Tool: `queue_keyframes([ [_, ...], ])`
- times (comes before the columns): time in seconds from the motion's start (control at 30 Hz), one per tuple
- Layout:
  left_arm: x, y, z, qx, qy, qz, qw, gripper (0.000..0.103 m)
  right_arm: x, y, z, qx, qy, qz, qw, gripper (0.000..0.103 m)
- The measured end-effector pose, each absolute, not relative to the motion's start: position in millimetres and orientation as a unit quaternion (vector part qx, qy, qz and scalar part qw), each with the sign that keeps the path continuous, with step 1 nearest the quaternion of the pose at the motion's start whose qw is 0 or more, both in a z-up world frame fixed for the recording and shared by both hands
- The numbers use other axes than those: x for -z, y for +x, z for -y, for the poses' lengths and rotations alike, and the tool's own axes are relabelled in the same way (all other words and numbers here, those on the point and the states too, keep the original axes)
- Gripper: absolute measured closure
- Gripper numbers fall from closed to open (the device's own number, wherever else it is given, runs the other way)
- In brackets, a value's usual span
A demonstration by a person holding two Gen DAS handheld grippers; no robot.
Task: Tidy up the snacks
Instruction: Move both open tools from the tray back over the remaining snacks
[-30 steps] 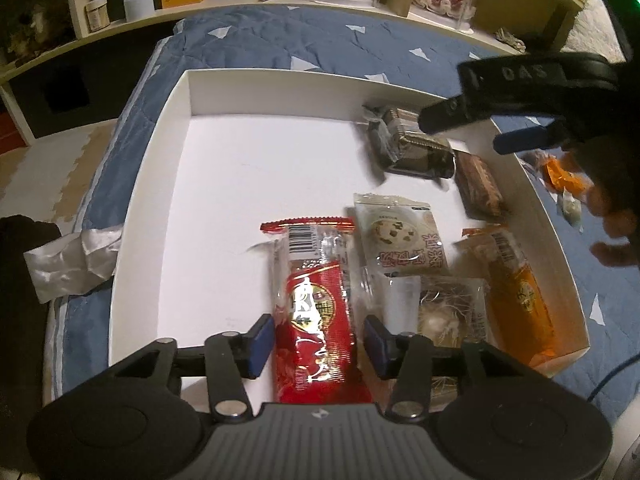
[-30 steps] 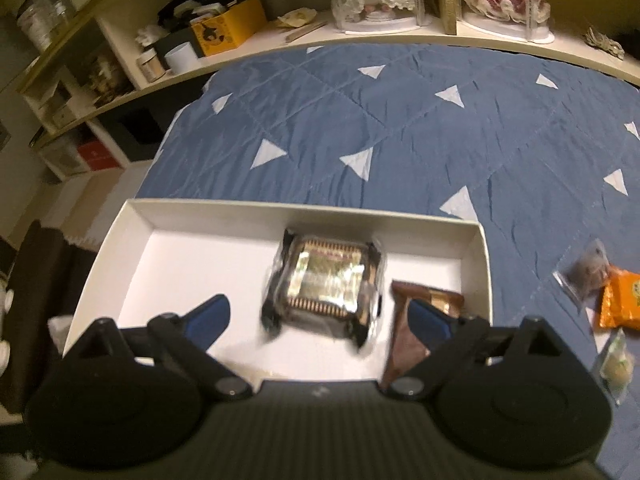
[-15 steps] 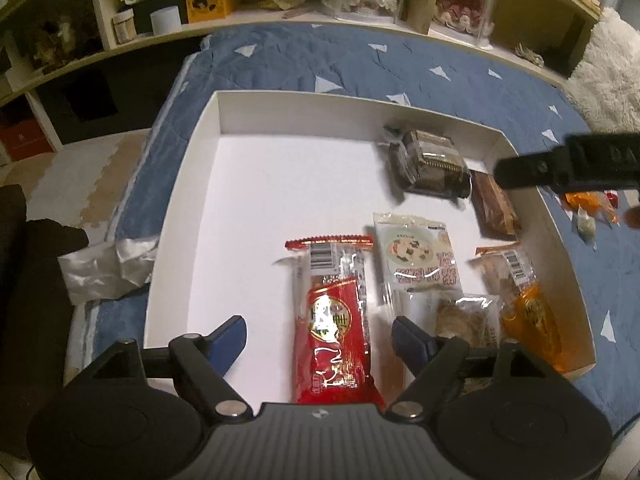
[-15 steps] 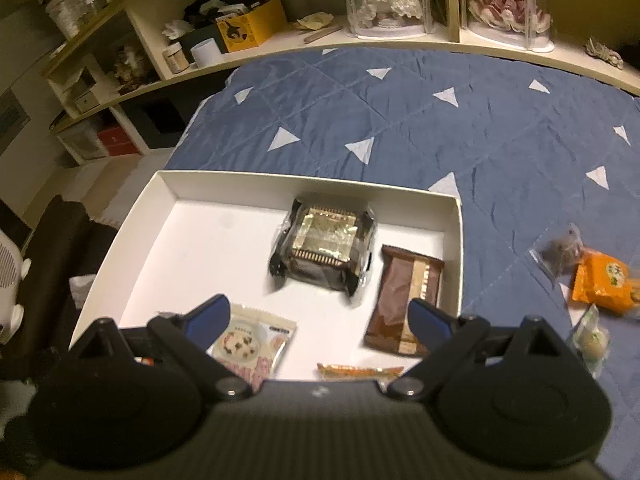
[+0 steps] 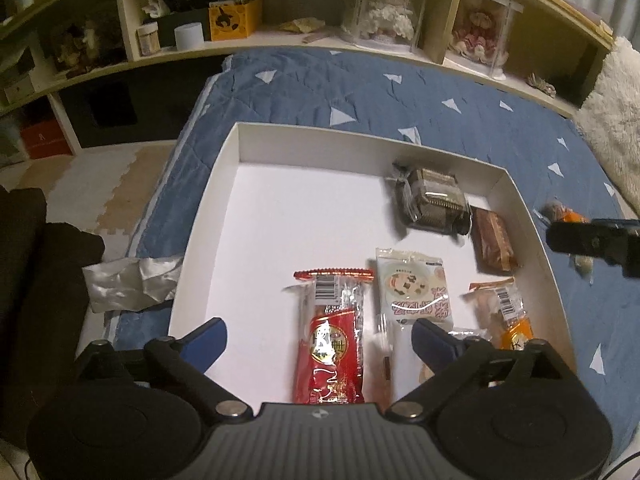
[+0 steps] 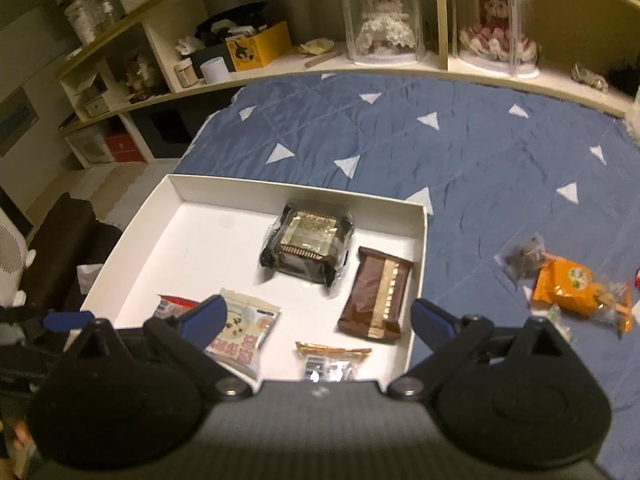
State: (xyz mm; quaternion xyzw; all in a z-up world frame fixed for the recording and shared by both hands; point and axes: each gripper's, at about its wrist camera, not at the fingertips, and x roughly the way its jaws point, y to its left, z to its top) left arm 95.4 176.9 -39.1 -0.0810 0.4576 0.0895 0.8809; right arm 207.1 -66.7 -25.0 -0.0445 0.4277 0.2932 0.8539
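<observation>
A white box (image 5: 208,216) (image 6: 136,232) lies on the blue quilt. In it lie a red snack pack (image 5: 330,344), a white cookie pack (image 5: 412,288) (image 6: 244,332), an orange pack (image 5: 508,316), a brown bar (image 5: 490,240) (image 6: 378,296) and a dark foil-topped cake (image 5: 434,200) (image 6: 308,240). My left gripper (image 5: 320,340) is open above the red pack, holding nothing. My right gripper (image 6: 316,320) is open and empty above the box's near right part; it shows at the right edge of the left wrist view (image 5: 596,240).
Loose snacks lie on the quilt right of the box: an orange pack (image 6: 564,288) and a small dark bag (image 6: 524,260). Crumpled silver wrapping (image 5: 128,284) lies left of the box. Shelves with boxed dolls (image 6: 380,36) run along the back.
My left gripper opened, let go of the red pack and drew back upward. My right gripper pulled back from the foil cake toward the right and near side.
</observation>
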Motion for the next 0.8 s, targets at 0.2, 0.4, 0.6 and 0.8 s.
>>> queue_keyframes([
  [0.2, 25.6, 91.9, -168.6, -0.09, -0.082, -0.443, 0.888, 0.0, 19.6, 196.3, 80.8, -0.291, -0.058, -0.41, 0.862, 0.001],
  [0.4, 11.0, 86.9, -154.7, -0.084, -0.076, -0.426, 0.898, 0.0, 12.2, 188.1, 96.8, -0.286, -0.057, -0.396, 0.871, 0.0],
  [0.6, -6.3, 85.8, -138.4, -0.071, -0.077, -0.402, 0.91, 0.0, 5.7, 180.9, 111.5, -0.285, -0.061, -0.386, 0.875, 0.0],
  [0.8, -18.5, 90.9, -113.9, -0.057, -0.069, -0.384, 0.919, 0.0, 2.0, 179.1, 129.5, -0.279, -0.062, -0.382, 0.879, 0.0],
])
